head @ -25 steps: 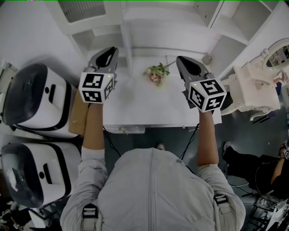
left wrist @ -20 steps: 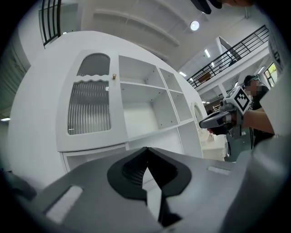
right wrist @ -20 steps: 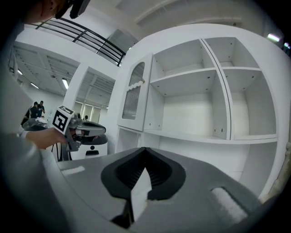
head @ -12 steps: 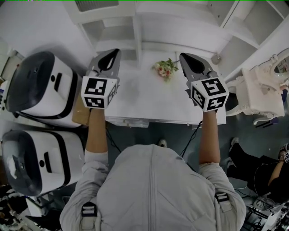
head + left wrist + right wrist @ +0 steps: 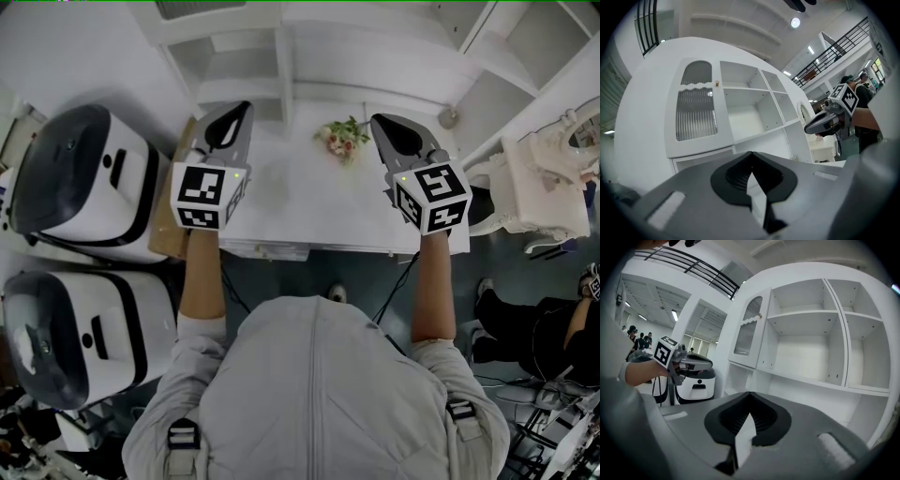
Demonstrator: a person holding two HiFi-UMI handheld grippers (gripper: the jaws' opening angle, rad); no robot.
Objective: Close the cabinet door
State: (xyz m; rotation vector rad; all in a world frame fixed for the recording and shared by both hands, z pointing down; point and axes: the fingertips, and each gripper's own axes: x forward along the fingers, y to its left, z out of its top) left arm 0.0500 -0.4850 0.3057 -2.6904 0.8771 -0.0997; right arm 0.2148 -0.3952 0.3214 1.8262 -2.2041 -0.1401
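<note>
While door (image 5: 696,115) with ribbed glass appears swung out at cabinet's (image 5: 754,112) left end, ten o'clock from left gripper (image 5: 751,154), step in hand is reach. Left gripper: jaws together, empty. Likely best: raise closed tips to door's free edge by knob (image 5: 716,83), push flat, steady, until flush. Right gripper (image 5: 749,395), at three o'clock: jaws together, empty; keep clear.

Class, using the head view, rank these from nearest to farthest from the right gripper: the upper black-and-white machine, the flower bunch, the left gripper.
1. Flower bunch, on the white table, just to the left of the right gripper.
2. Left gripper, across the table on the left.
3. Upper black-and-white machine, past the left gripper at the far left.
</note>
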